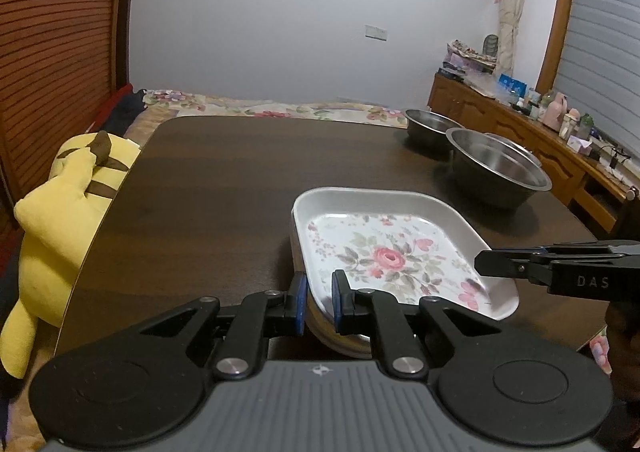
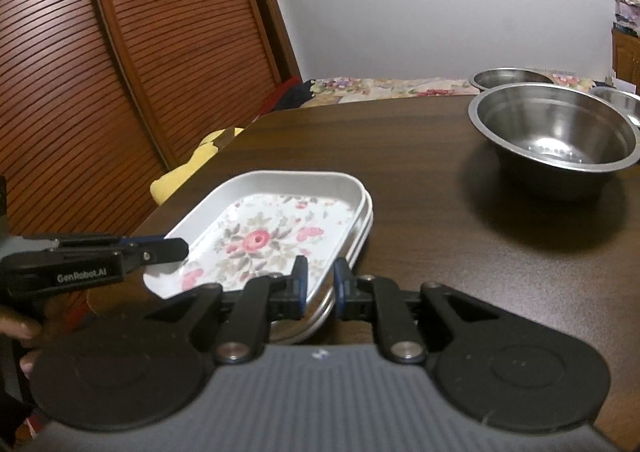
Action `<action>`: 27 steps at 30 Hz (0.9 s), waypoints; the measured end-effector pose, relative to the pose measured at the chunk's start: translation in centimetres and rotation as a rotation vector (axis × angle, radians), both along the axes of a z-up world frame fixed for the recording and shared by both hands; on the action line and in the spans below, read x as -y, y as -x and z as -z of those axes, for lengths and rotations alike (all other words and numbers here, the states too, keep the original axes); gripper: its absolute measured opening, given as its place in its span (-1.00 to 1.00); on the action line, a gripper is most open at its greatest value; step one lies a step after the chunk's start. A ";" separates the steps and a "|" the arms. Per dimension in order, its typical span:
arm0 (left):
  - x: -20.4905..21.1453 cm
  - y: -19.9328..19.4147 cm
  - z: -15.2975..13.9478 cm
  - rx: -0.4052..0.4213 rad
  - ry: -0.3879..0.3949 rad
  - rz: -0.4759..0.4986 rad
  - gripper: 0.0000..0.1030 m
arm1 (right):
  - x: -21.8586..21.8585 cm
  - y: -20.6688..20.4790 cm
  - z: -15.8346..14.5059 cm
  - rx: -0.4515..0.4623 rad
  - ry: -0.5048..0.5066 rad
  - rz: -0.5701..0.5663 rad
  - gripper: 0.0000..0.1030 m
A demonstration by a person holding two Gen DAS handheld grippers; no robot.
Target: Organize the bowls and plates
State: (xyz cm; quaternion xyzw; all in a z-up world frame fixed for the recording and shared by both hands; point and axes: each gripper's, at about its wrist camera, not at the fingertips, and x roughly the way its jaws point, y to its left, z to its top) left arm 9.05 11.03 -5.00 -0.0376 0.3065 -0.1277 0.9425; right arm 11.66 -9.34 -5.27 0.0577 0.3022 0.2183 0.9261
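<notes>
A stack of two white square plates (image 1: pixel 384 248) (image 2: pixel 264 236) with a pink rose print is near the front of the dark wooden table (image 1: pixel 220 191). My left gripper (image 1: pixel 319 302) is shut on the stack's near left rim, one blue pad inside and one outside. Beside it, my right gripper (image 2: pixel 320 286) is shut on the near right rim in the same way. Each gripper also shows side-on in the other's view: the right gripper (image 1: pixel 486 264) and the left gripper (image 2: pixel 176 248). The stack's near edge is raised, and its underside shows.
Three steel bowls stand at the table's far right: a large bowl (image 1: pixel 496 171) (image 2: pixel 556 135), a second bowl (image 1: pixel 430 127) (image 2: pixel 508 77) behind it, and a third bowl (image 2: pixel 616 99) partly hidden. A yellow plush toy (image 1: pixel 60 211) leans at the left edge. A wooden sideboard (image 1: pixel 520 123) is on the right.
</notes>
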 end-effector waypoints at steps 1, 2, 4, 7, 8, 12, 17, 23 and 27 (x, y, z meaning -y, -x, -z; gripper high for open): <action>0.0 0.0 0.0 0.002 -0.001 0.000 -0.73 | 0.0 0.0 0.0 0.002 0.002 0.000 -0.68; -0.1 -0.1 0.1 0.003 -0.001 -0.001 -0.73 | 0.0 -0.1 0.0 0.003 0.005 -0.001 -0.68; -0.1 -0.1 0.2 0.002 -0.002 -0.005 -0.73 | 0.0 -0.1 0.1 0.004 0.006 -0.005 -0.68; -0.2 -0.2 0.3 0.003 0.000 -0.011 -0.73 | 0.2 -0.1 0.0 0.010 0.008 -0.003 -0.68; -0.3 -0.2 0.2 0.004 0.003 -0.013 -0.73 | 0.2 0.0 0.0 0.013 0.008 -0.001 -0.68; -0.3 -0.1 -0.7 0.028 0.007 -0.021 -0.67 | 0.9 0.3 -0.8 0.032 0.002 0.001 -0.68; 0.4 -1.1 -2.8 0.082 -0.002 -0.007 -0.30 | 2.6 0.0 -2.8 0.080 0.014 0.024 -0.62; 3.2 -3.8 -5.3 0.141 -0.018 0.037 0.03 | 6.7 -1.7 -5.3 0.131 0.042 0.121 -0.31; 5.6 -5.6 -6.2 0.156 -0.029 0.066 0.05 | 10.1 -3.0 -5.9 0.155 0.070 0.218 -0.07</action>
